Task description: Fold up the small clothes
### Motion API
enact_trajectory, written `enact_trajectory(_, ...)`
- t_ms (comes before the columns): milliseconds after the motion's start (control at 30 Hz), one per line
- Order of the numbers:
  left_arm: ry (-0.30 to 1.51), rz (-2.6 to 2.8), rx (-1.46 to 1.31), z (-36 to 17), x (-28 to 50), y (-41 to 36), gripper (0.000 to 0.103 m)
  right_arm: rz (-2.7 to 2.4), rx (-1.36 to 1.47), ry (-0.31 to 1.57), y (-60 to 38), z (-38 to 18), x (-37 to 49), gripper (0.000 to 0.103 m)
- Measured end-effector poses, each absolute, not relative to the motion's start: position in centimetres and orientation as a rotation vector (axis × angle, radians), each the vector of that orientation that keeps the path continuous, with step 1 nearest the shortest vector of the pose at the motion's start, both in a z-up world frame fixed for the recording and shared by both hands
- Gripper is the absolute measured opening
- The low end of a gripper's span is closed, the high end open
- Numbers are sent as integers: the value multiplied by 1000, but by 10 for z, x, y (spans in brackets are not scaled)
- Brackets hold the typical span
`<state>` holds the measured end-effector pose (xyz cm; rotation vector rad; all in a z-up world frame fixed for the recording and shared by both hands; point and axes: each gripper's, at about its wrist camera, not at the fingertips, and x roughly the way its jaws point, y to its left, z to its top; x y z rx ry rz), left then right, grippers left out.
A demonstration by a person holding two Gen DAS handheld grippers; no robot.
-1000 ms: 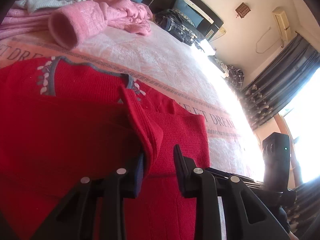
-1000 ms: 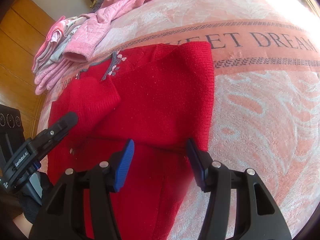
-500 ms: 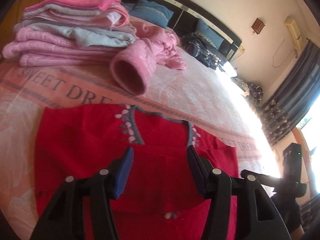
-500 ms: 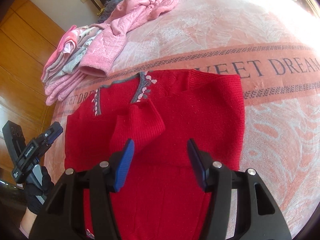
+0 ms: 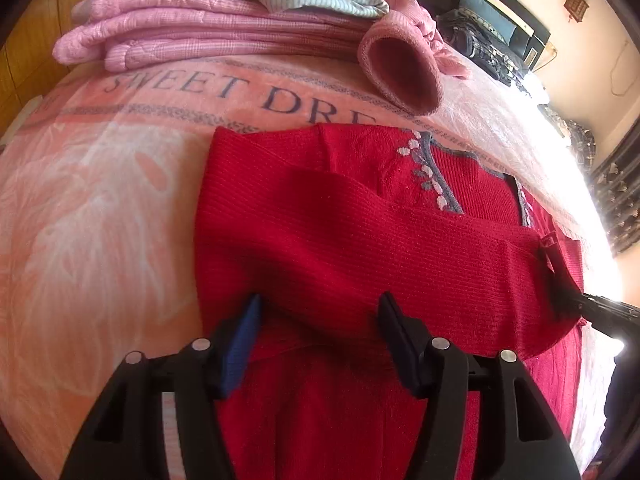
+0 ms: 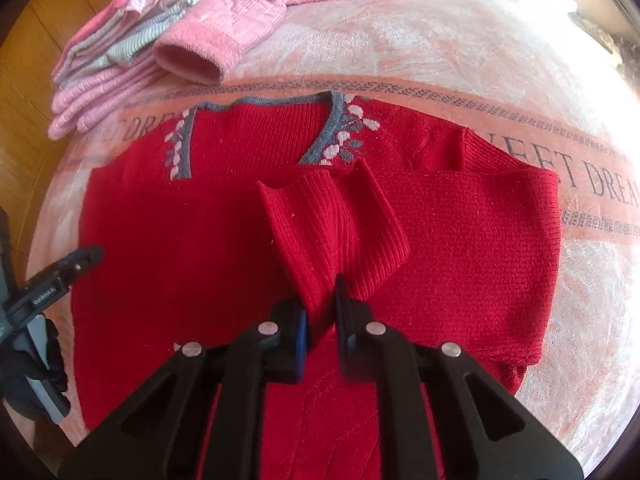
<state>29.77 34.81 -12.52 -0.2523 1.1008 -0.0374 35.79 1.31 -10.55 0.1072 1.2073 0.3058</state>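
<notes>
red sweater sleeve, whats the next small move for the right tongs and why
Probably carry the sleeve cuff a little further toward the sweater's left edge and lay it flat. The right tongs are shut on it, bunched and raised over the red sweater, while the left tongs hover open, free to smooth afterwards.

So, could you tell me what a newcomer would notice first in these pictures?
The bright red sweater spread flat across the pink bedspread, its cuff pinched by the right tool. Then the stack of folded pink clothes beyond it, while the left tool hangs open above the sweater.
</notes>
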Motion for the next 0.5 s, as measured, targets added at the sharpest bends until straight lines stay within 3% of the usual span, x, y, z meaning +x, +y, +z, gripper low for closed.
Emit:
enact_trajectory(100, 1097, -47, -242, -124, 296, 347, 63, 354, 310, 1176, -29, -96, 348, 10)
enact_trajectory(200, 1102, -49, -236, -123, 297, 346, 63, 339, 376, 1227, -67, -105, 338, 22)
enact_trajectory(267, 1105, -48, -236, -121, 297, 345, 63, 311, 397, 1239, -91, -110, 331, 39)
enact_trajectory(500, 1029, -55, -315, -96, 300, 352, 63, 320, 543, 1219, -130, -114, 336, 40)
